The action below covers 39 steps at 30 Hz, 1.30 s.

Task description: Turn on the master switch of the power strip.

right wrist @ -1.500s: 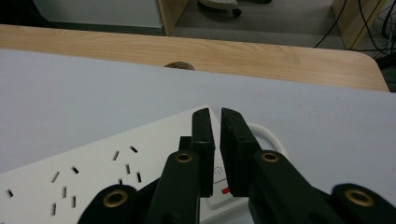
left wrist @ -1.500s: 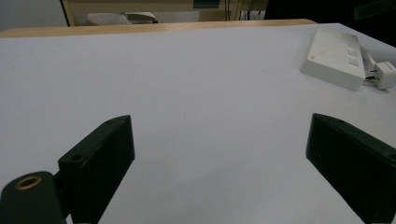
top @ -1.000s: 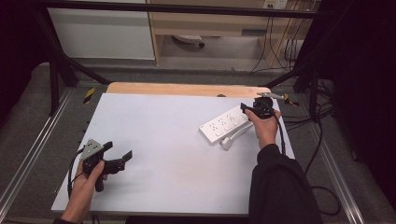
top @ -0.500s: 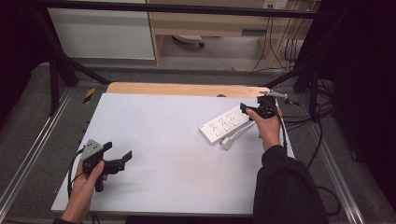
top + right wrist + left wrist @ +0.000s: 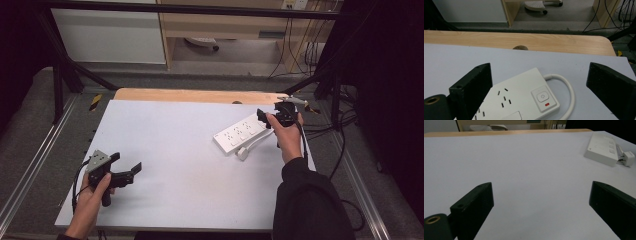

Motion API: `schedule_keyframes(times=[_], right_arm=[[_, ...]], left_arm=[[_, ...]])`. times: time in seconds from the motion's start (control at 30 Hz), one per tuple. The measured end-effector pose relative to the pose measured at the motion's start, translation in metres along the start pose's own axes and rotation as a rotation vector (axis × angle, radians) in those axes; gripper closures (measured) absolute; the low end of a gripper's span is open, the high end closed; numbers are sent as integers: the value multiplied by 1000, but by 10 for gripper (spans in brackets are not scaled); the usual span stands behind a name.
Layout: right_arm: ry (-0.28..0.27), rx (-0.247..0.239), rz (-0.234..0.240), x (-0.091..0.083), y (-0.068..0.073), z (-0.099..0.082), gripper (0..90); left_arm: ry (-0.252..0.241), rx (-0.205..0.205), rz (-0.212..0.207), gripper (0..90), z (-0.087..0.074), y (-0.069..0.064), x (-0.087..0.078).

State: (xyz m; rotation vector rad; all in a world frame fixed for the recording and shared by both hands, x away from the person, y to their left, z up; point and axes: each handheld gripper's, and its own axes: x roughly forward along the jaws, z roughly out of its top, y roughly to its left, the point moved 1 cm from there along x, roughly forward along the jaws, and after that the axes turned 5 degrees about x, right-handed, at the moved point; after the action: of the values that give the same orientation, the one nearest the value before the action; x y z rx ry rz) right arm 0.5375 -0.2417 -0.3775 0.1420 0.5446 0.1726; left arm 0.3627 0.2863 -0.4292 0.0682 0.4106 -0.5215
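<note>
While a white power strip (image 5: 239, 134) lies on the pale table (image 5: 175, 150) toward its far right, the right gripper (image 5: 272, 116) hovers at the strip's switch end, jaws spread wide and empty. Well apart, near the front left, the left gripper (image 5: 131, 170) rests released, holding nothing.

You are at a flat white table top (image 5: 190, 150) with a strip of light brown wood (image 5: 195, 95) along its far edge. Past the table you can see a grey floor (image 5: 240, 55). A big white cabinet (image 5: 107, 35) stands on it to the left. Beside it is a pale wooden desk (image 5: 225, 25), and a rolling chair base (image 5: 202, 42) sits under that desk. Black cables (image 5: 295, 50) hang down on the right. Black metal bars (image 5: 65, 70) frame the table, and shiny metal rails (image 5: 30, 170) run along the floor on both sides. The far corners are dark.
</note>
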Motion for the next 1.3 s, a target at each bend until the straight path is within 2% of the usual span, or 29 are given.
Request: schedule_keyframes(times=[0.1, 0.43, 0.73, 0.97, 1.3], right_arm=[[-8, 9, 13, -4, 1, 1, 76], [-13, -14, 29, -17, 3, 5, 83], [-12, -17, 82, -27, 10, 8, 61], [-25, -29, 99, -33, 15, 9, 65], [-16, -57, 127, -43, 20, 1, 68]], left_arm=[[1, 3, 0, 56, 0, 0, -1], [5, 5, -6, 56, -1, -1, -1], [8, 1, 0, 56, -1, -1, -1], [2, -2, -2, 56, -1, 0, -3], [-3, 0, -5, 56, 0, -1, -3]])
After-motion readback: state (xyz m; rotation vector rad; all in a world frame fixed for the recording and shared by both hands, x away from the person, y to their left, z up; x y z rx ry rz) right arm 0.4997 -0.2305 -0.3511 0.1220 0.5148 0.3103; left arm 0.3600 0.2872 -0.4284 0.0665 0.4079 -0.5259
